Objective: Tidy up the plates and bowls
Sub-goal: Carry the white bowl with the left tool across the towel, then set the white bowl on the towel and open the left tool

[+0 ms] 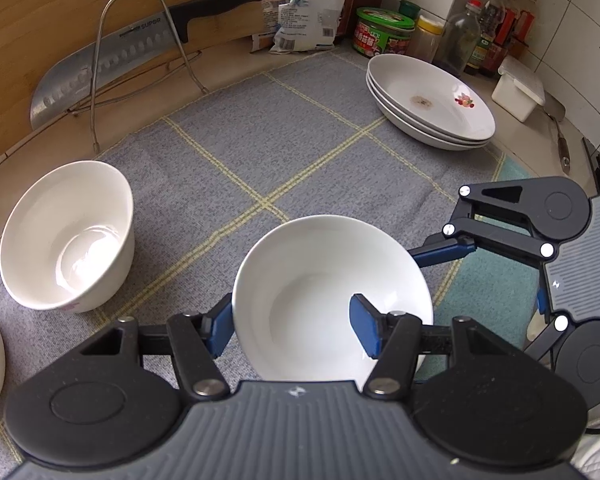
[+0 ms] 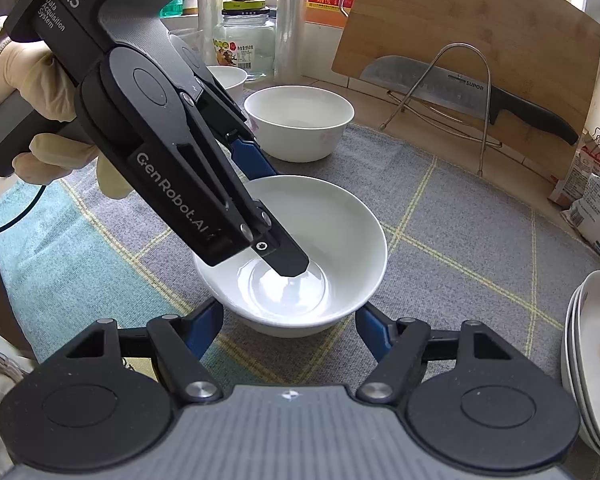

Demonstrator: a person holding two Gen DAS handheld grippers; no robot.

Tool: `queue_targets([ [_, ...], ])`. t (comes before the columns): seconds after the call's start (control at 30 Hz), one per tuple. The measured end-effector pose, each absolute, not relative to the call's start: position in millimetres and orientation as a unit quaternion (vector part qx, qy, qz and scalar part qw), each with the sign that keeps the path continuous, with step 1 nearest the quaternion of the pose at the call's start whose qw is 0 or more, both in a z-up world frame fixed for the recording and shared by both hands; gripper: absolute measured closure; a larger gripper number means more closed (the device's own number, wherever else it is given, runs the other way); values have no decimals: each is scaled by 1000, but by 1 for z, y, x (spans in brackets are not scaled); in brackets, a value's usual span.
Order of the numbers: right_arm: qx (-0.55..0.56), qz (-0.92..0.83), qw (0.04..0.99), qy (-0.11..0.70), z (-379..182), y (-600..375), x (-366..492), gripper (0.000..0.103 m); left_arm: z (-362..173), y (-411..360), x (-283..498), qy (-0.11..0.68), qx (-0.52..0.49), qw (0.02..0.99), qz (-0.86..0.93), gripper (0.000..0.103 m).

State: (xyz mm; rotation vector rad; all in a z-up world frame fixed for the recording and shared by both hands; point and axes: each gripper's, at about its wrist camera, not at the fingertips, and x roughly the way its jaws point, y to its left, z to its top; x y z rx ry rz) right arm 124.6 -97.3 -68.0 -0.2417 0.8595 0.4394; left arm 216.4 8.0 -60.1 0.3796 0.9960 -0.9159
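The left claw (image 1: 294,326) pinches the rim of a white bowl (image 1: 324,280), one finger (image 1: 364,326) inside and one outside. The right claw (image 2: 290,330) is spread wide just beside it, touching nothing. Another bowl (image 1: 66,236) sits left of the left claw; plates (image 1: 430,100) lie far ahead.

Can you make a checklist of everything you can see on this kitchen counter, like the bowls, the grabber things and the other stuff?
Surface: grey checked cloth over the counter, teal towel at one edge.
Job's things: small bowl upright on the cloth; big bowl apart from it; another bowl behind; stack of plates, top one stained.
Clutter: cleaver on a wire rack, cutting board, jars, bottles, bags.
Grippers: left gripper straddles the small bowl's rim, one finger inside; right gripper open beside the bowl.
Cables: black cable by the gloved hand.
Surroundings: white tiled wall.
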Motion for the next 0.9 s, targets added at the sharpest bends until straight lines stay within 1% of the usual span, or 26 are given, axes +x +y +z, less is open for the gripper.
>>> queue_targets([
  [0.33,-110,210,879,415,-67,-97,124,26,-61,8,216,456,175,764,-422,43],
  [0.43,-111,209,879,413,-67,-96,124,26,-60,9,216,454,171,766,-423,38],
  [0.47,-111,209,880,412,-67,-96,124,26,-60,9,215,450,169,767,-425,34],
  [0.5,-110,209,880,411,-66,-95,124,25,-58,8,214,445,169,768,-429,28],
  [0.53,-108,210,881,410,-66,-95,123,24,-57,8,213,439,170,771,-430,23],
  [0.57,-106,211,881,409,-65,-95,123,18,-55,8,211,431,173,774,-429,16],
  [0.6,-104,211,883,406,-64,-95,123,10,-53,8,209,424,176,778,-429,12],
  [0.67,-105,209,890,392,-61,-95,120,0,-50,9,207,415,178,782,-430,11],
  [0.9,-103,208,893,386,-56,-95,118,0,-42,18,195,386,170,806,-416,9],
])
